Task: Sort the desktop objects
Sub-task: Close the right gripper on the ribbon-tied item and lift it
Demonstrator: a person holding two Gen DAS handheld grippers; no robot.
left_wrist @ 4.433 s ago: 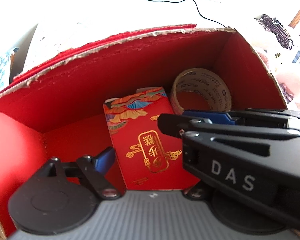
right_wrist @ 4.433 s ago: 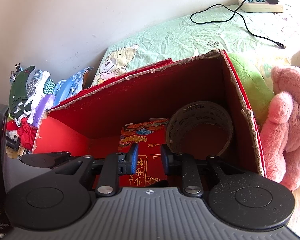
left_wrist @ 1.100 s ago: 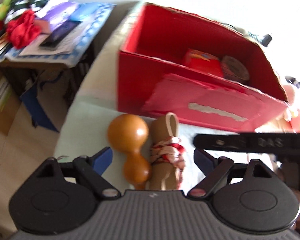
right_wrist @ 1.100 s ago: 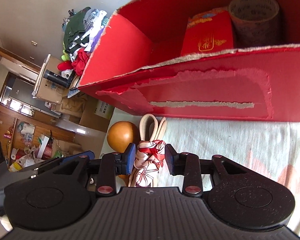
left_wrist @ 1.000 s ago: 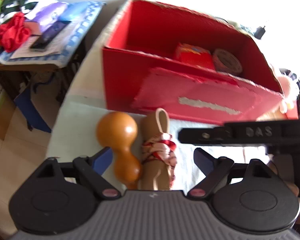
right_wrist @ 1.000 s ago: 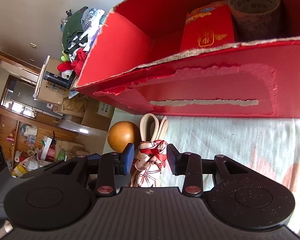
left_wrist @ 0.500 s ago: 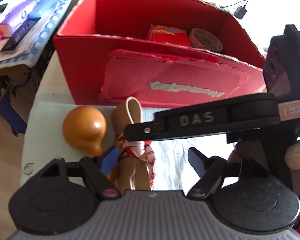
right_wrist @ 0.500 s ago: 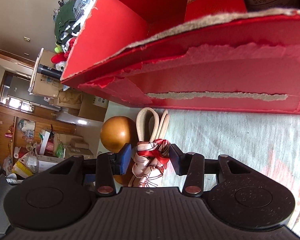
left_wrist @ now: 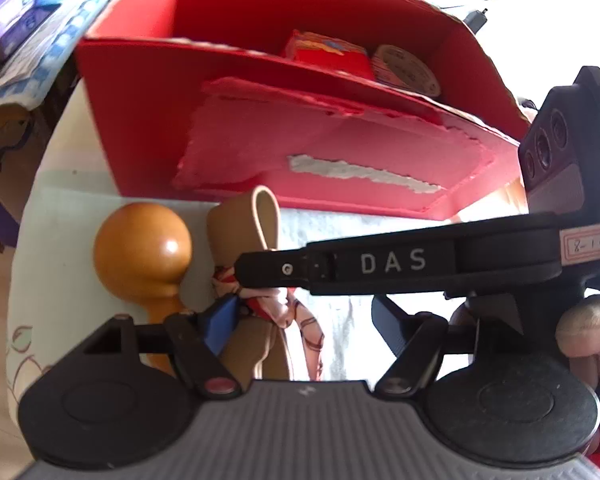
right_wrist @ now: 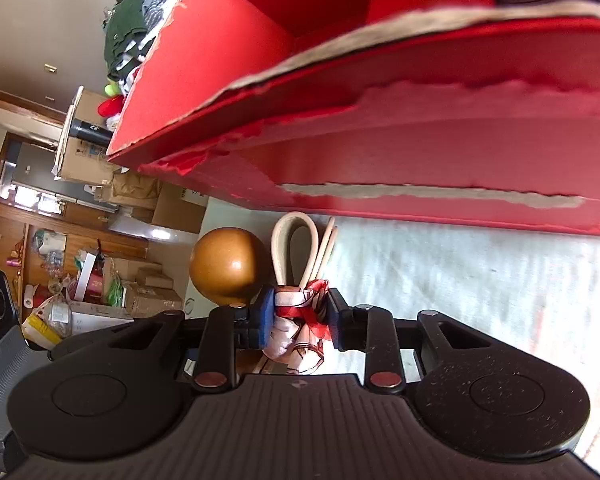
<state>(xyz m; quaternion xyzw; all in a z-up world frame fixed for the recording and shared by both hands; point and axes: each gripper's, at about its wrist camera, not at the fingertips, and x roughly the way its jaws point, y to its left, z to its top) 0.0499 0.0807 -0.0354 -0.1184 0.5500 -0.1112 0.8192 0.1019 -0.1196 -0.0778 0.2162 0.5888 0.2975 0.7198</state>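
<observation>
Our right gripper (right_wrist: 296,316) low over table, jaws drawn narrow, blue pad and black pad pressing either side of what sits between them. In left wrist view its long black finger (left_wrist: 380,264) crosses frame sideways, fingertips (left_wrist: 584,330) of our right hand curled on handle at right edge. Our left gripper (left_wrist: 300,320) just behind, jaws spread wide, nothing clamped; right gripper's arm lies across its opening.
</observation>
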